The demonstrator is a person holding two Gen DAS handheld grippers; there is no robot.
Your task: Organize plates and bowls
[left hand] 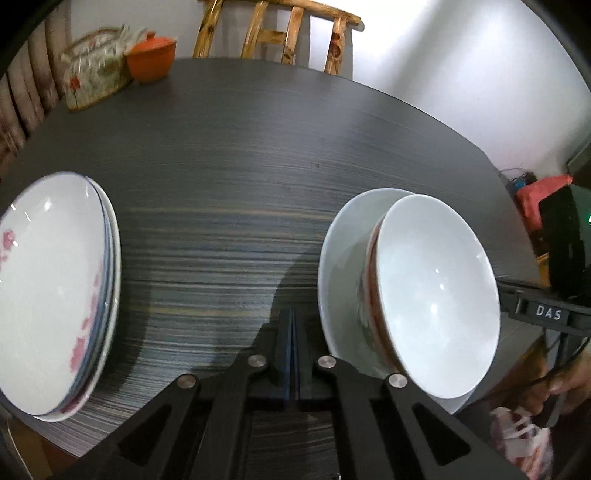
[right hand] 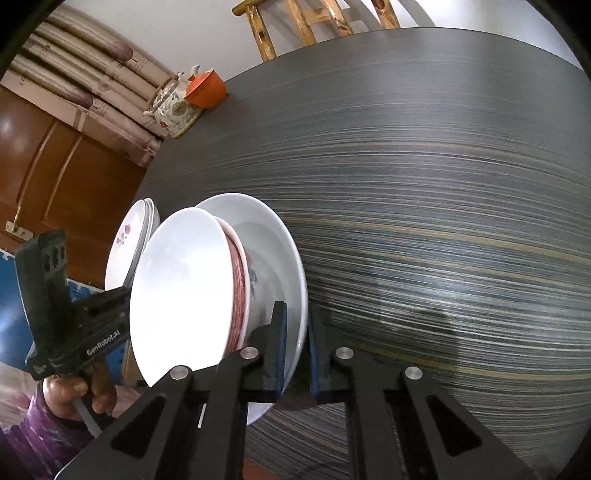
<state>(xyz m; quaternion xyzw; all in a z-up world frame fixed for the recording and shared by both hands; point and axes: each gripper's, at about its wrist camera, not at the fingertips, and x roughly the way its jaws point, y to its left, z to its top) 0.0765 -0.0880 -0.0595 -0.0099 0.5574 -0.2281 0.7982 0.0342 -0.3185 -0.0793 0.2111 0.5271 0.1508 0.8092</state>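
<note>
Bowls and plates sit on a big round dark striped surface (left hand: 240, 166), which fills most of both views. Behind it, far edge: a wooden chair (left hand: 280, 29) against a pale wall. Left bg in the right wrist view: brown wooden door (right hand: 55, 177) w/ folded floral bedding (right hand: 92, 85) stacked above it.

Next down in size: stack of plates (left hand: 55, 295) at the near left edge of the surface, top one white w/ pink flower print, at least two more rims showing under it. Well apart from it, to the right: large white bowl (left hand: 343, 266) at the near edge, holding a red-patterned bowl (right hand: 238, 284) nested inside, and a plain white bowl (left hand: 436, 295) nested on top of that. Three deep, all seated.

Right tool (right hand: 297, 347): pinching the near rim of the large white bowl, one blue pad inside the wall, one outside. Rim's clamped btwn them.

Left tool (left hand: 293, 354): pressed together, pads touching, nothing btwn them, hanging over bare surface just beside the bowl stack, btwn it and the plates.

Person's hand (right hand: 79, 395) grips the left tool's handle, purple floral sleeve (right hand: 33, 435) below it.

Far left corner of the surface: floral teapot (right hand: 173, 107) and, touching it, a small orange lidded pot (left hand: 151, 59).
</note>
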